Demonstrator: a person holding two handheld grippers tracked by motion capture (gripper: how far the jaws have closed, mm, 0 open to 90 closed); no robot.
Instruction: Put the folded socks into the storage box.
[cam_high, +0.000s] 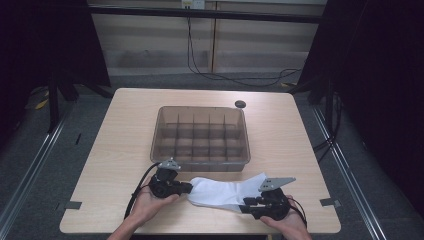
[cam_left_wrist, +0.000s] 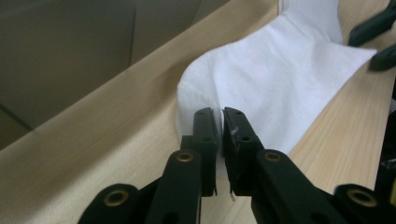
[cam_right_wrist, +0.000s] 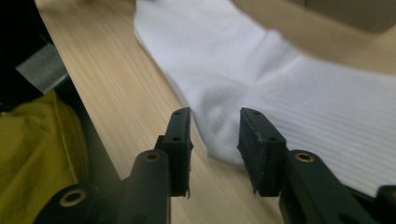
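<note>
A white sock lies flat on the wooden table, just in front of a clear divided box. My left gripper sits at the sock's left end. In the left gripper view its jaws stand almost together, with the sock's edge pinched in the thin slit. My right gripper is at the sock's near right edge. In the right gripper view its jaws stand apart, the sock's rounded edge lying between them untouched by the pads.
The box holds several compartments that look bare. A small black round object lies on the table behind the box's right corner. The table's front edge is just behind both hands. Yellow cloth shows below that edge.
</note>
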